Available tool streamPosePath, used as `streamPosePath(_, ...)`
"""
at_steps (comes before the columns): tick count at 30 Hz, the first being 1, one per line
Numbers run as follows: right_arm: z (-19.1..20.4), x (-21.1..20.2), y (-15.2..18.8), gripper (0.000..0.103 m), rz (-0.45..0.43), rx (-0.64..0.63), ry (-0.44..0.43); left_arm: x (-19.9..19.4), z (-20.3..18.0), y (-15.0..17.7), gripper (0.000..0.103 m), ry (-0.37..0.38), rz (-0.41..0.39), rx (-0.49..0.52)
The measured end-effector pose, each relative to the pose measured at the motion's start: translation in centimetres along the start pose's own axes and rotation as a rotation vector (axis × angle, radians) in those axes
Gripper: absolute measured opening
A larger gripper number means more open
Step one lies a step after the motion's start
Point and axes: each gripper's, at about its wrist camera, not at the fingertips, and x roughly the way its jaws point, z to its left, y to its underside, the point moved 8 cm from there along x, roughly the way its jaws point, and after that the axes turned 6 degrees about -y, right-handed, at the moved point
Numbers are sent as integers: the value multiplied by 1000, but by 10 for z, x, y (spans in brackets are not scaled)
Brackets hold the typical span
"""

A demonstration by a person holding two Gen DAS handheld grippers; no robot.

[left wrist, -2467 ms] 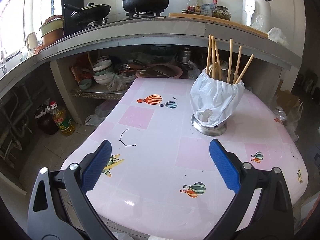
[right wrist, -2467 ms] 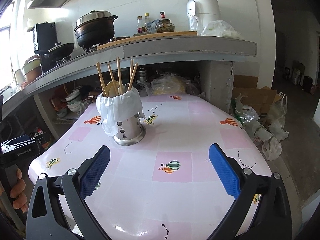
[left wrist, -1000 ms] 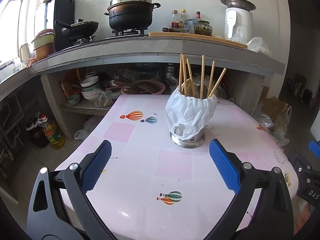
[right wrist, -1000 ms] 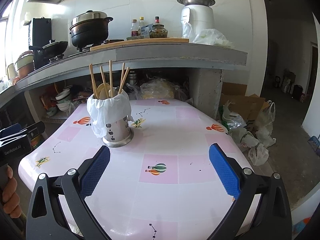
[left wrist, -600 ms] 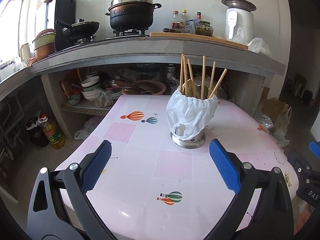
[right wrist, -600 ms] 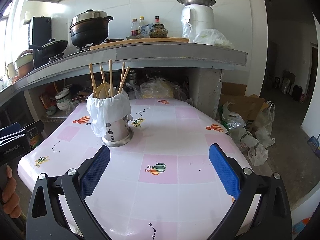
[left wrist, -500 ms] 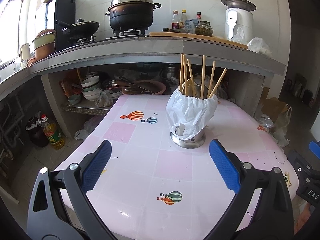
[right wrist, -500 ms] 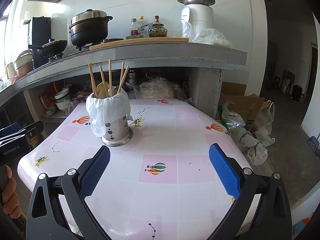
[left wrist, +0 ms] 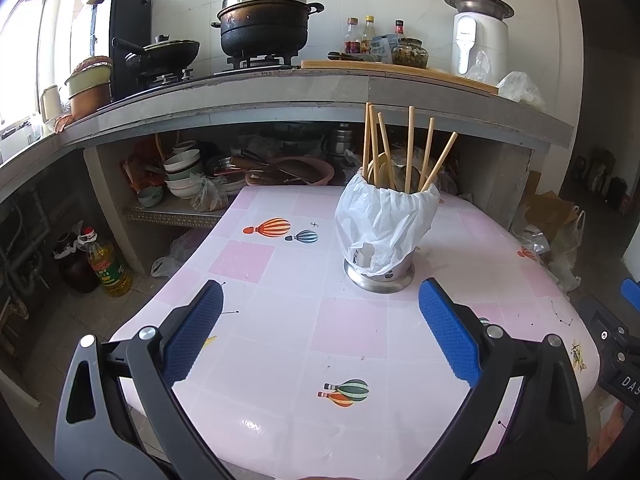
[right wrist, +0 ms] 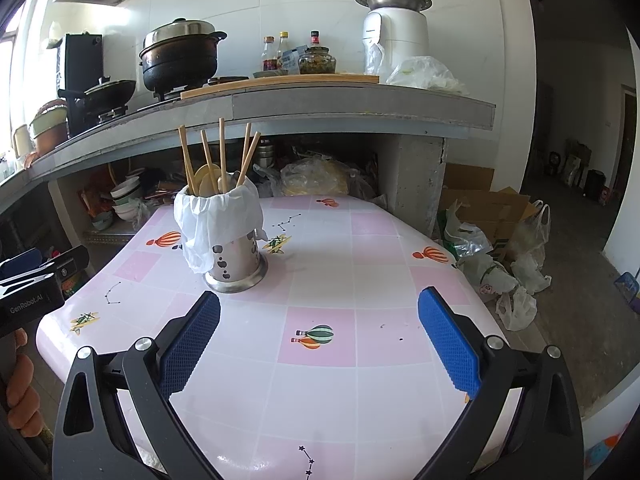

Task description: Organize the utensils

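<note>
A: Where's the holder sitting?

B: We see the steel utensil holder upright on the pink table, toward the far half, well ahead of both grippers. A white plastic bag is draped over its rim and hangs down most of the body; only the metal base shows from the left wrist view, more of the perforated side from the right.

A: Contents?

B: Wooden chopsticks stand in it, fanned out and leaning at different angles. We also make out a couple of pale wooden spoon heads just above the rim.

A: Left gripper?

B: Left gripper is spread wide, nothing between the blue pads. It hovers over the near part of the table, apart from the holder.

A: Right?

B: Same story. Right gripper is spread wide and empty, over the near edge of the table, holder off to its front-left. The left gripper's body shows at the left edge of the right wrist view, with the person's fingers around its handle.

A: Background?

B: Concrete counter behind the table with a black pot on a burner. Bowls are stacked on the shelf under it.
</note>
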Motion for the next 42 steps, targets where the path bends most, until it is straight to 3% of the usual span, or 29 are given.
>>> streamPosePath(42,9,2,0,97,6,-14,-10,1,1,2,95,-4,2,8)
